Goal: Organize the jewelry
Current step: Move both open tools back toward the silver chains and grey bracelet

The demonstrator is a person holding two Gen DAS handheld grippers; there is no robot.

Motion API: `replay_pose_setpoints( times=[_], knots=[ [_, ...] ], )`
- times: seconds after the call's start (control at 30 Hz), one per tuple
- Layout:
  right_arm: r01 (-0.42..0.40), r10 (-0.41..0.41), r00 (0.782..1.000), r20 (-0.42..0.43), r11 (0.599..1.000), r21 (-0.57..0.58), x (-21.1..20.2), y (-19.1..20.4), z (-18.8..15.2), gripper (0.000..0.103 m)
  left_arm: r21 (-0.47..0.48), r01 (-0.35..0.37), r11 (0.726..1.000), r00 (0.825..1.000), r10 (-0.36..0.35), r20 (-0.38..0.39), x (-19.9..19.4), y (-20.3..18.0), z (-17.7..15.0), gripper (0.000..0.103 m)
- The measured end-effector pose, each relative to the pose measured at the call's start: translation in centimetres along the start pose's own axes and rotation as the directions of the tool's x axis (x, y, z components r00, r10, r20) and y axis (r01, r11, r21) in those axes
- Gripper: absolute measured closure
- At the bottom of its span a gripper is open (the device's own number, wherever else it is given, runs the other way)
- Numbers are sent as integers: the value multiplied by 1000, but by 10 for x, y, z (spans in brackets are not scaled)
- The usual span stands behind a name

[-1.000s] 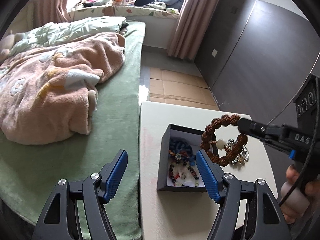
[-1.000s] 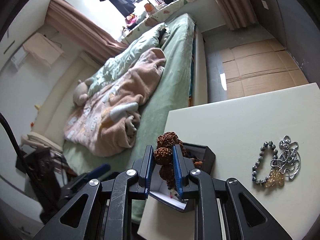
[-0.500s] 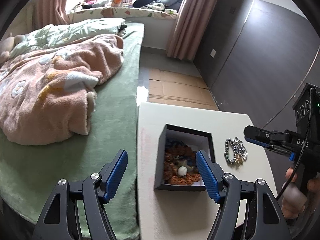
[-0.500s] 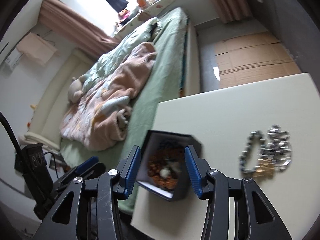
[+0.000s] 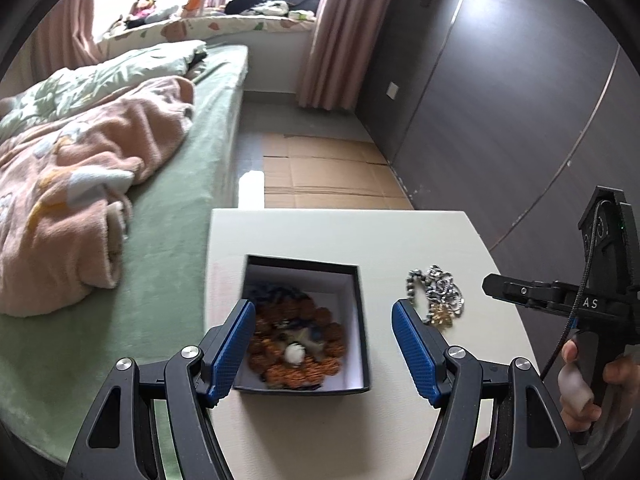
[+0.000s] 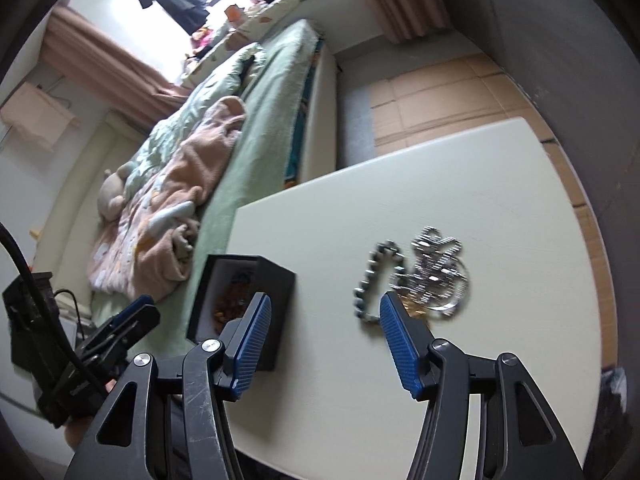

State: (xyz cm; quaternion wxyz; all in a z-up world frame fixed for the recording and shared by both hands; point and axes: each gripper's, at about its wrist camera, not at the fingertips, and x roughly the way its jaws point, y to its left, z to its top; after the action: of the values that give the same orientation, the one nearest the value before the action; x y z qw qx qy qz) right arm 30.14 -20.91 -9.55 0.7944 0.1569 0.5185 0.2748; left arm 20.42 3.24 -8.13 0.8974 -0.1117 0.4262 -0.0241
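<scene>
Both tongs, left (image 5: 323, 346) and right (image 6: 323, 338), gape empty; one box (image 5: 360, 308) mid-frame holds a brown bracelet (image 5: 298, 344); one jewelry heap (image 5: 438, 294) lies right on the bench (image 5: 340, 232).

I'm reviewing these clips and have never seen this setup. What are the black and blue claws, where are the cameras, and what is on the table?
No robot here: a person holds a hand-operated gripper in each hand, with a fisheye camera on each looking along its jaws. One picture is from the left gripper, the other from the right gripper. Both stand open, holding nothing. On the white table sits a black box containing a brown bead bracelet. Beside it lies a loose pile of jewelry: grey beads and silvery chains.
</scene>
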Motion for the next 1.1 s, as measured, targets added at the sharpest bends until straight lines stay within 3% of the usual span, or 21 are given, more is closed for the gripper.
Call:
replay_pose_setpoints(
  times=[0.1,0.2,0.4,0.63,1.1],
  knots=[
    [-2,2,1000,-2,1000,28,-3,-10,0,42,29,3,1000,1000,-3,-15,8,-14,2,31],
    [4,-5,1000,14,996,94,-7,-26,-1,17,59,2,998,1000,0,-31,16,-29,5,31],
    [-29,31,1000,-3,966,257,-9,-62,1,16,104,34,994,997,-26,-72,39,-58,7,31],
    [-7,3,1000,11,935,356,-22,-98,2,16,168,55,984,993,-36,-115,69,-90,5,31],
    [-26,15,999,31,920,392,-38,-124,1,16,244,83,966,979,-34,-202,130,-138,-15,31]
  ],
)
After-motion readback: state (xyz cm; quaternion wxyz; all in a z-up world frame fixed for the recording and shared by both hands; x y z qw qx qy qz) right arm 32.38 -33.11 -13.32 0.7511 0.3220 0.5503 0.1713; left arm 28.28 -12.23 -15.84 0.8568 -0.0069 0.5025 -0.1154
